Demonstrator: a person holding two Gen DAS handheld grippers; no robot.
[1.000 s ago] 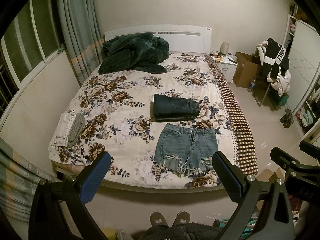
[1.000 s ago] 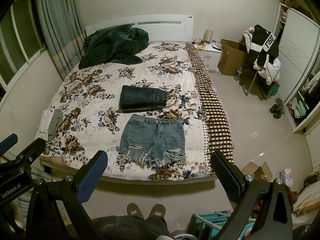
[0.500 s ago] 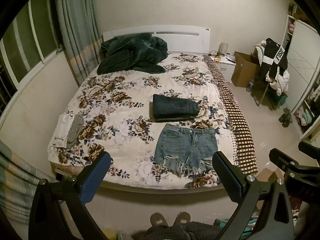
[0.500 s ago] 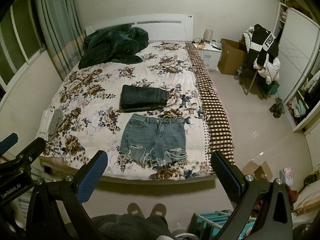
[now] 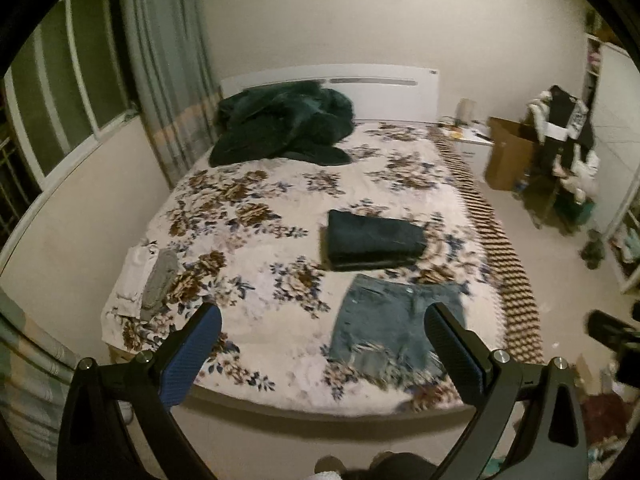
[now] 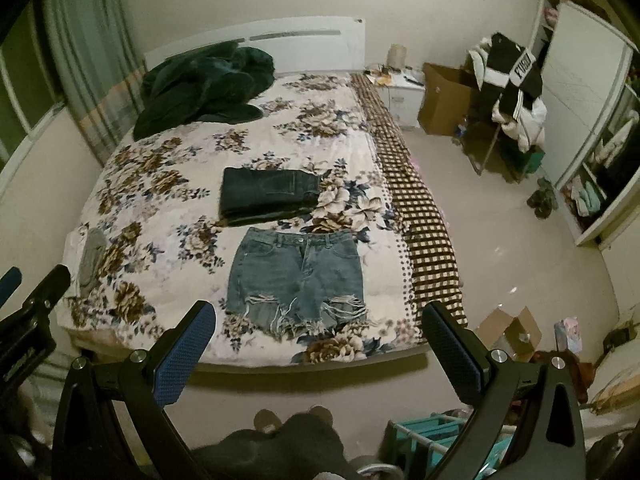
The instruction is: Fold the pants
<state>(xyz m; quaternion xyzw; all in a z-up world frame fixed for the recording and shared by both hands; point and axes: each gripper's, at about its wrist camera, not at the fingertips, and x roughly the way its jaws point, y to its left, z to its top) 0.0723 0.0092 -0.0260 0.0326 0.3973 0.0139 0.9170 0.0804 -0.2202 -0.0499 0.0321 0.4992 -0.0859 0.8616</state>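
Light blue frayed denim shorts point(image 5: 394, 324) point(image 6: 298, 276) lie flat near the foot edge of the floral bed point(image 5: 260, 208) point(image 6: 168, 184), waistband toward the headboard. Folded dark jeans point(image 5: 374, 240) point(image 6: 268, 196) lie just behind them. My left gripper point(image 5: 322, 344) is open and empty, held in the air in front of the bed's foot; its right finger overlaps the shorts' right side in the view. My right gripper point(image 6: 316, 342) is open and empty, also short of the bed, with the shorts between its fingers in the view.
A dark green blanket point(image 5: 280, 128) point(image 6: 204, 80) is heaped by the headboard. White and grey folded clothes point(image 5: 148, 280) point(image 6: 90, 252) lie at the bed's left edge. A chair with clothes point(image 6: 512, 92), cardboard boxes point(image 6: 444, 100) and a wardrobe stand on the right.
Both grippers have moved forward toward the bed and the shorts look larger. The left wrist view is blurred by motion. Both grippers stay open.
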